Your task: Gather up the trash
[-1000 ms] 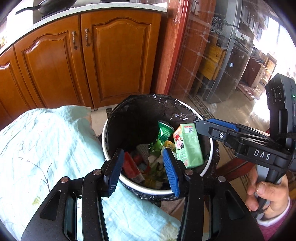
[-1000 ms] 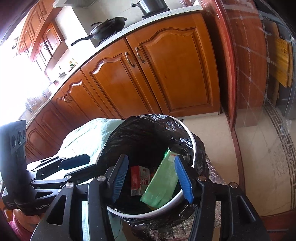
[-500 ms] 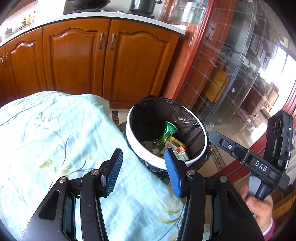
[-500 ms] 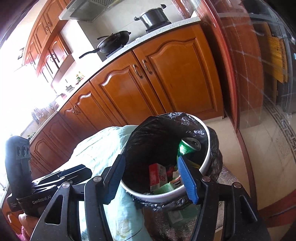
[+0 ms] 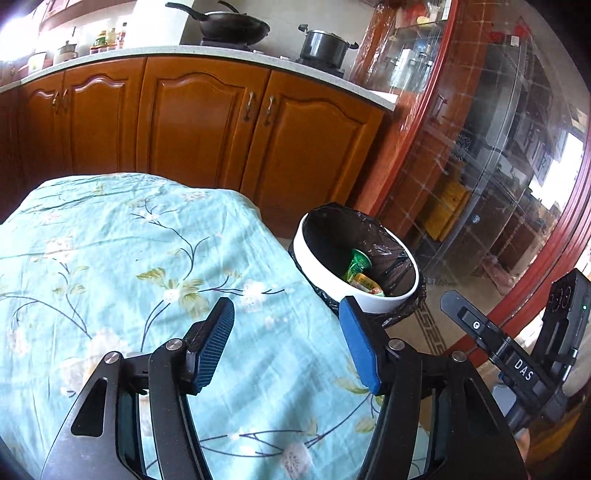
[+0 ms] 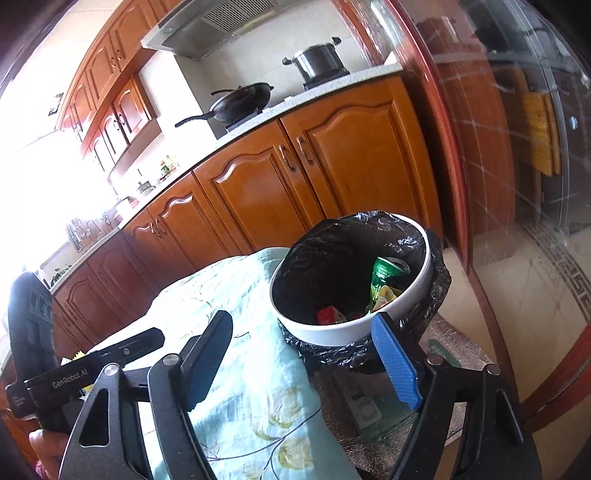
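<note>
Two views, taken in turn: from the left wrist camera, the left gripper (image 5: 286, 345) hangs over a bench draped in a pale blue floral cloth (image 5: 122, 266), its jaws spread wide with nothing between the blue pads. At about one o'clock from those jaws, just beside the cloth's far corner, stands the white trash bin (image 5: 360, 267) lined with a black bag (image 5: 388, 243); inside it lie a green cup (image 5: 359, 263) and a yellow-green carton (image 5: 365, 285). The right gripper (image 5: 495, 343) shows side-on at three o'clock, too edge-on to judge from this camera. Wooden cabinets (image 5: 221, 125) fill twelve o'clock, with a wok (image 5: 232, 27) and a pot (image 5: 323, 44) on the worktop above. From the right wrist camera, the right gripper (image 6: 303, 358) has its jaws released and empty, straddling the cloth's edge and the near rim of the bin (image 6: 351, 325) at twelve o'clock. Trash inside includes the green cup (image 6: 386, 269) and a red packet (image 6: 327, 315). The left gripper (image 6: 92, 363) lies at nine o'clock, above the cloth (image 6: 251, 387)
</note>
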Tool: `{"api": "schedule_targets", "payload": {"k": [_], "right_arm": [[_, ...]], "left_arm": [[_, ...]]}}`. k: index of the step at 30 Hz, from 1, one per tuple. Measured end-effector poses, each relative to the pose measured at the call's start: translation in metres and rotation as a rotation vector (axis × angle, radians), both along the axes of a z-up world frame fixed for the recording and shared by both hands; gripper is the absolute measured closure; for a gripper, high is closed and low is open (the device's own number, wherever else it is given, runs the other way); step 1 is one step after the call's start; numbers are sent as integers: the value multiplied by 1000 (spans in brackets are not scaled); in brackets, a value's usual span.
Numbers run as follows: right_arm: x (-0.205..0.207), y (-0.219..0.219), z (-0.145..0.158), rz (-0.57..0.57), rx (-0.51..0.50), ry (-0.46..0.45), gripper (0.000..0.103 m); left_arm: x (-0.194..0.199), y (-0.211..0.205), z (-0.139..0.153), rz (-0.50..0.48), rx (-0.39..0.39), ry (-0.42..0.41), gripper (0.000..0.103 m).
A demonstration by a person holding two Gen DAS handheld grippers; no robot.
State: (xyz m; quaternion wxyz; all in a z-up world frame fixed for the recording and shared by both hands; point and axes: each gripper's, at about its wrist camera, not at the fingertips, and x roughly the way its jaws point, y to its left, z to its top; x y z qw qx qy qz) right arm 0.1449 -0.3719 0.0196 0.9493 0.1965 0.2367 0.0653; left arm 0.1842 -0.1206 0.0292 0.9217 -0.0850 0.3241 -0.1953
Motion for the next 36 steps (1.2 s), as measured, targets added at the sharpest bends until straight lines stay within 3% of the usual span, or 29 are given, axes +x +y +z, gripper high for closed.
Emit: {"api": "schedule_targets", "payload": {"k": [6, 10, 16, 36], "right_arm": [[-26, 21, 3, -54, -84, -91, 12], [-43, 32, 5, -82, -140, -153, 3], [-60, 43, 4, -98, -192, -216, 0], [-79, 62, -1, -87, -258, -273, 0]], "left_arm": [[-28, 13, 1, 58, 16, -84, 21], [-45, 16, 0, 81, 58, -144, 15], [-69, 20, -3, 132, 96, -228, 2], [-96, 25, -8, 195, 167, -295, 1]]}}
